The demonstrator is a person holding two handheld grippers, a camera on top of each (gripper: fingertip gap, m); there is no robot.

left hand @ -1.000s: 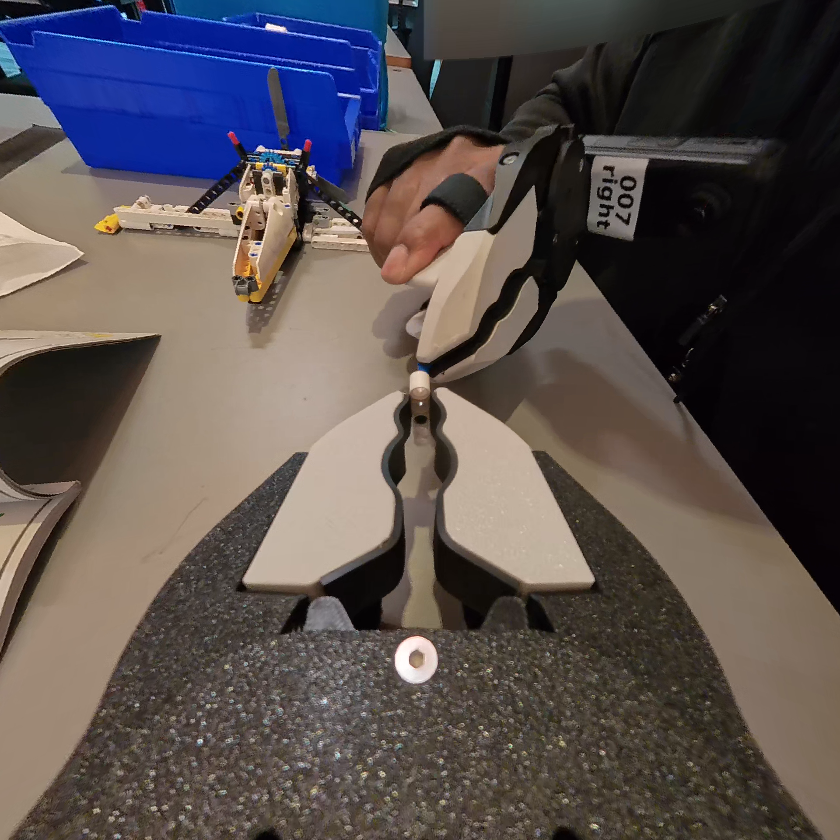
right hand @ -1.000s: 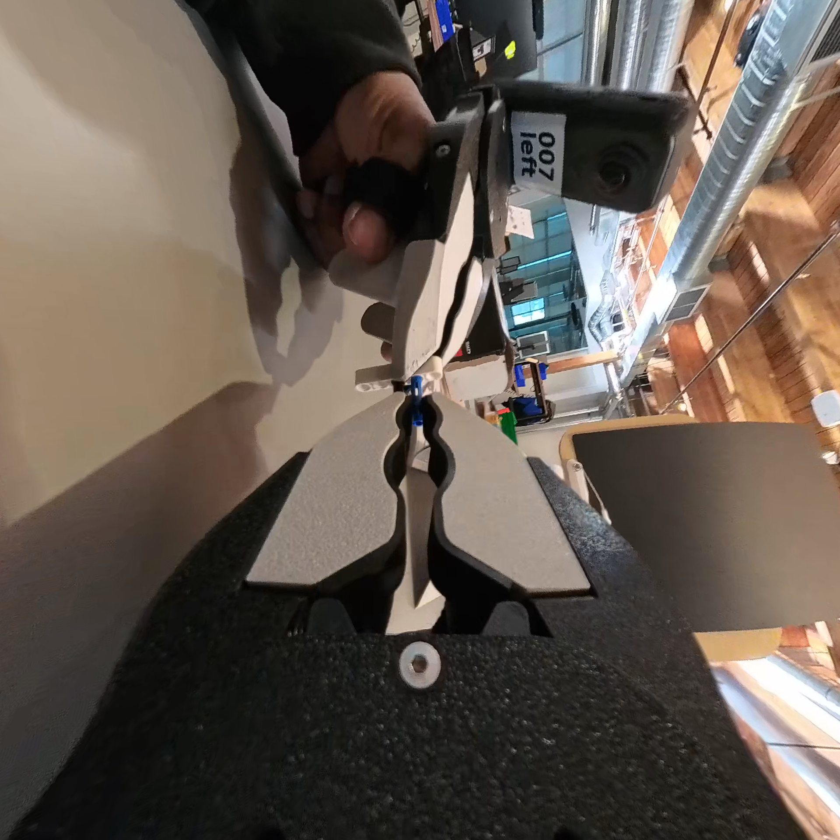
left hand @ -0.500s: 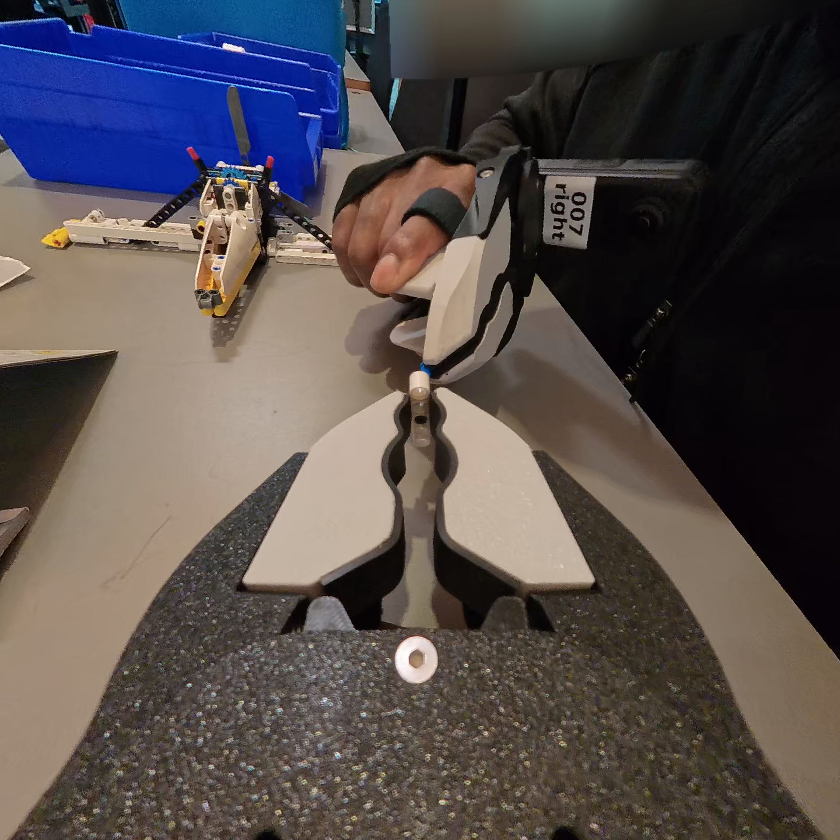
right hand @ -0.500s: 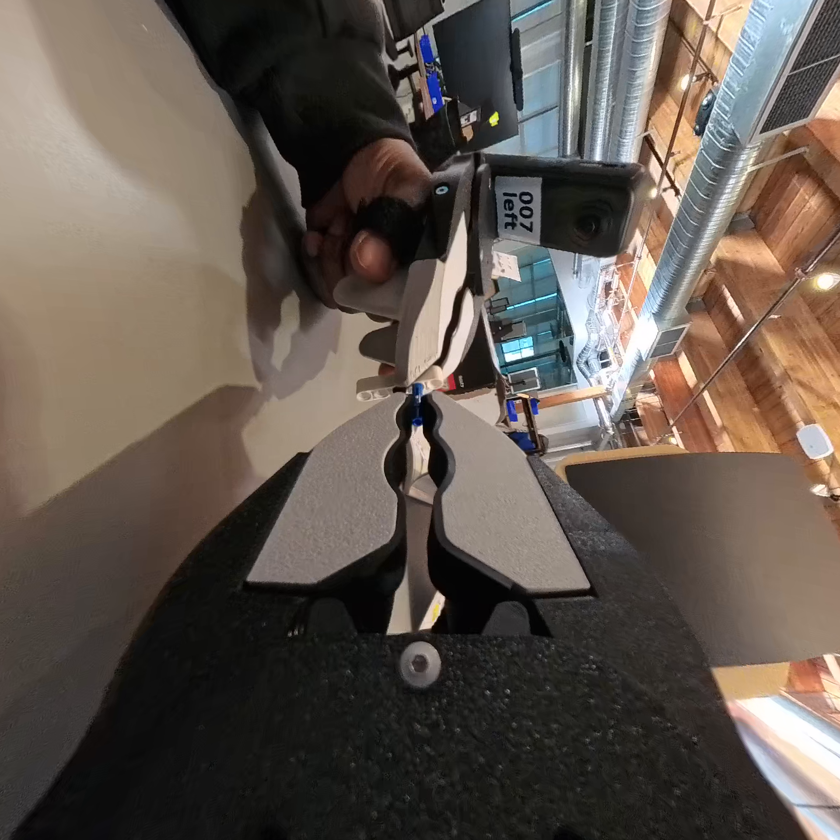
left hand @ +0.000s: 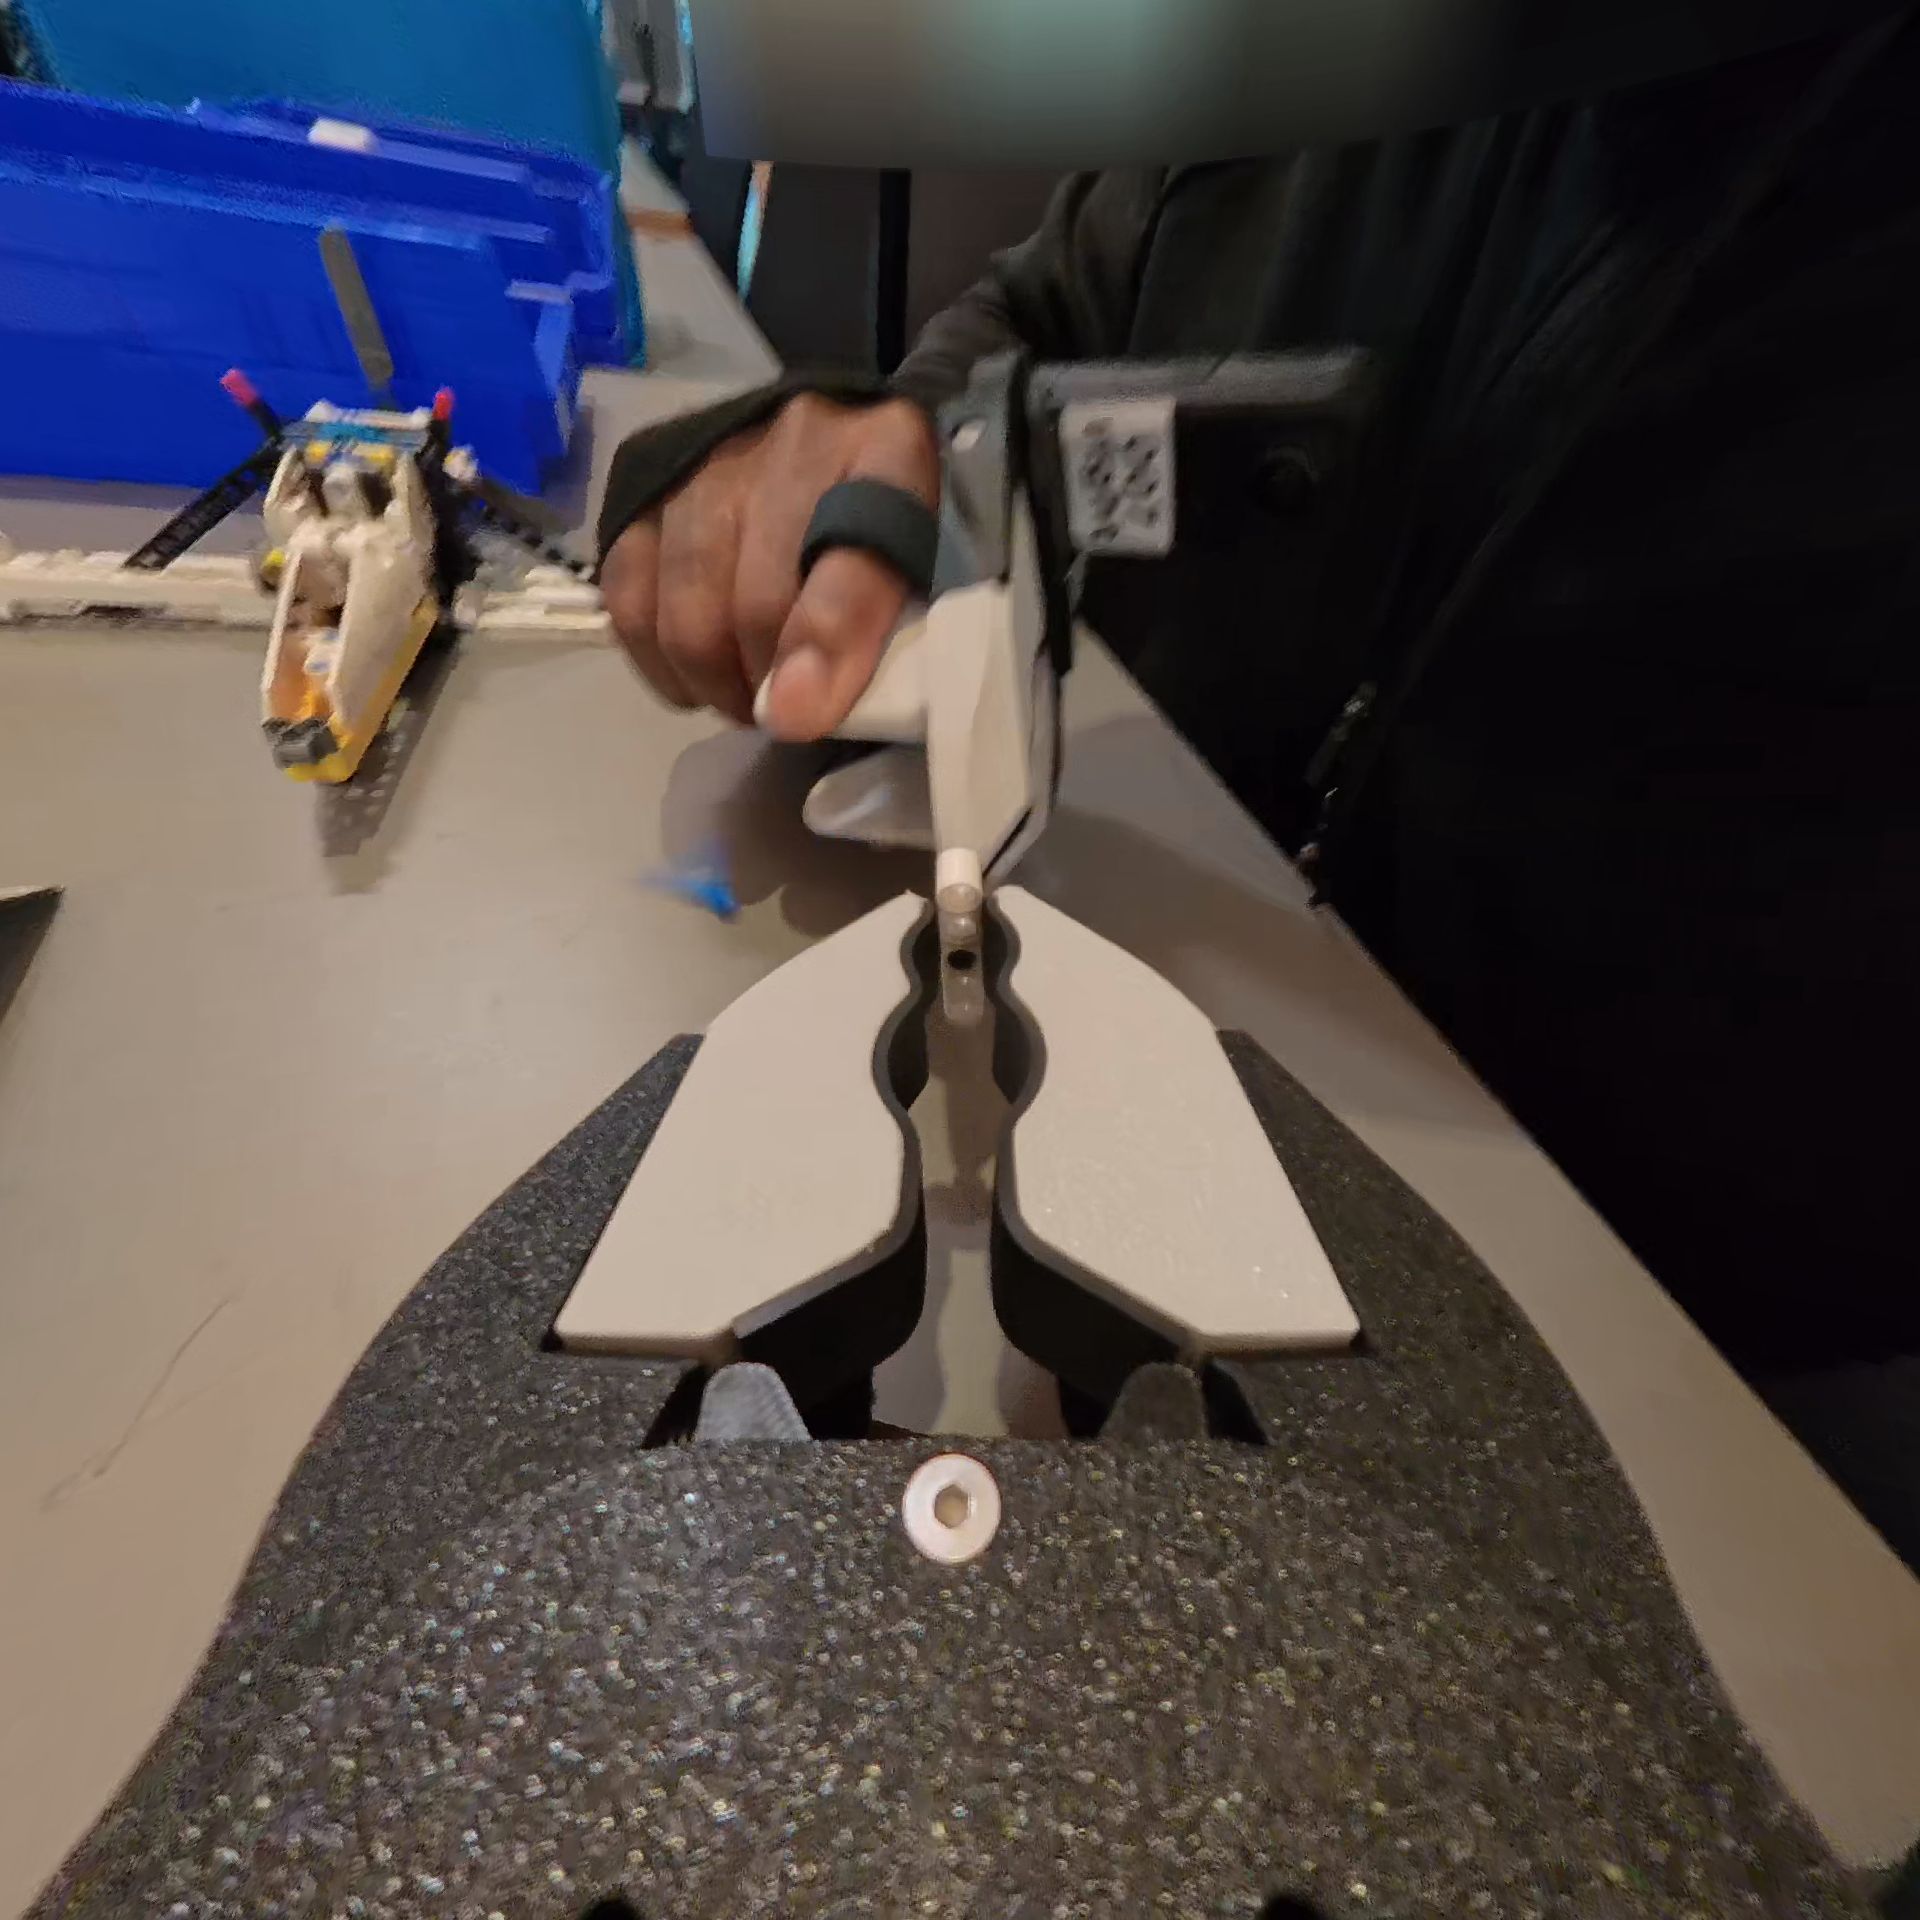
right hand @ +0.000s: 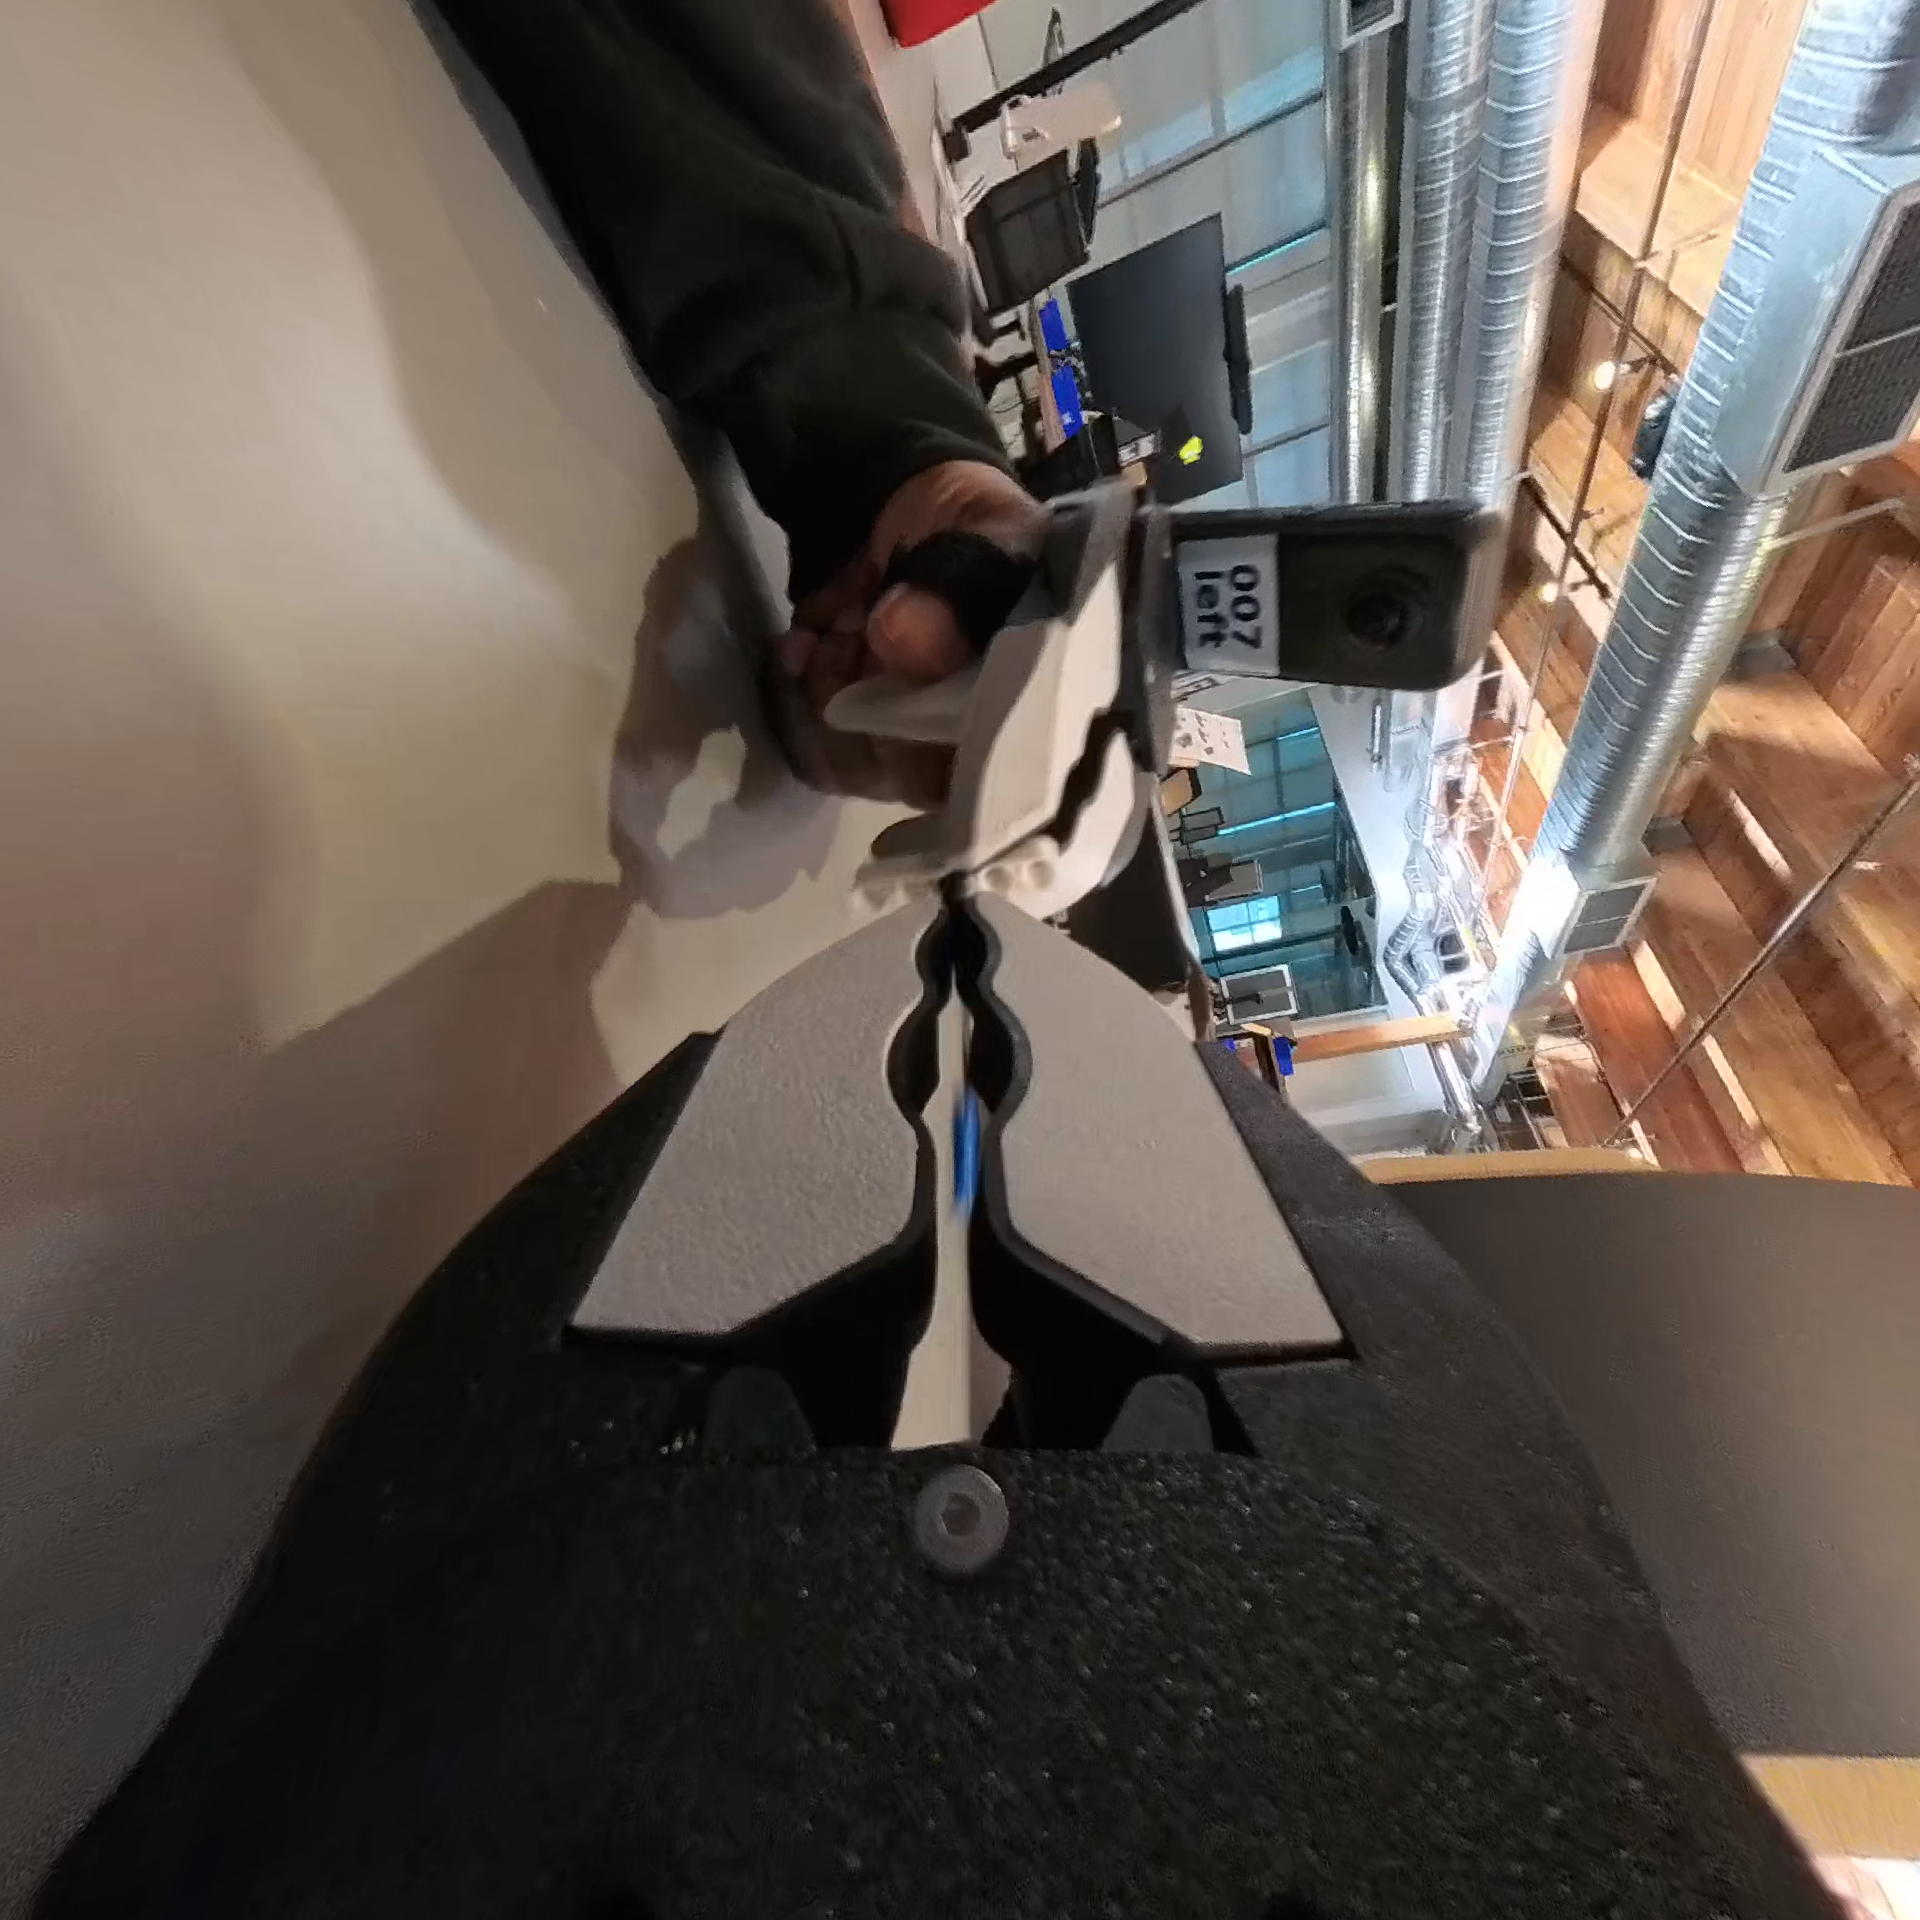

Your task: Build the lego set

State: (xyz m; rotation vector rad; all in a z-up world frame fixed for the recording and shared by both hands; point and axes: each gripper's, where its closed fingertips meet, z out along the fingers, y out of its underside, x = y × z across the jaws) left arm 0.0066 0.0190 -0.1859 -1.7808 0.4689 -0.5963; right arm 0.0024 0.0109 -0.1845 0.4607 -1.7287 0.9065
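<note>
Left gripper [left hand: 958, 920] pinches the white beam [left hand: 956, 871]; hold it steady and level. Right gripper [right hand: 951, 920], closed, sits just beyond it. A blue piece [left hand: 694, 885] (blurred) lies to its left.

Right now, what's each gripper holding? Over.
Left gripper clamped on white beam. Right gripper shut, tips at the beam's end. Blurred blue piece loose, down near table.

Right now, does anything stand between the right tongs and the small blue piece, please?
Nothing visible does: only table lies between the right tongs and the blurred blue piece. The left tongs' white beam is beside that path.
</note>
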